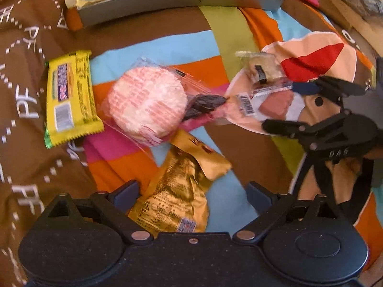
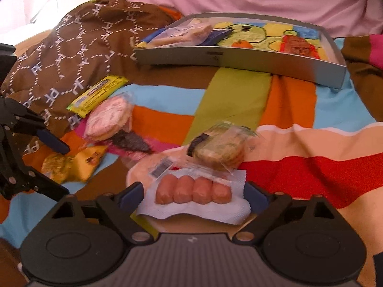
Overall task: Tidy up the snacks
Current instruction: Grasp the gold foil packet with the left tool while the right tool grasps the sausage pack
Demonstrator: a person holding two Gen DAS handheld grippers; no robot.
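Both grippers were seen wide open and empty, the right gripper point(image 2: 194, 195) straddling the sausages point(image 2: 192, 190), left gripper point(image 1: 192, 192) over the gold packet point(image 1: 178, 196); squaring before closing was judged advisable.

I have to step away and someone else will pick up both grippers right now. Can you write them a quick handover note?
Left gripper: open, empty, around the gold packet.
Right gripper: open, straddling the sausage pack, not closed on it.
Tray at the far side already holds a few snacks at one end.
Left on the bedspread: yellow bar, pink rice cracker pack, dark prune packet, greenish cracker pack, plus the gold packet and sausages.
Next, probably: close on the sausages and carry them to the tray.
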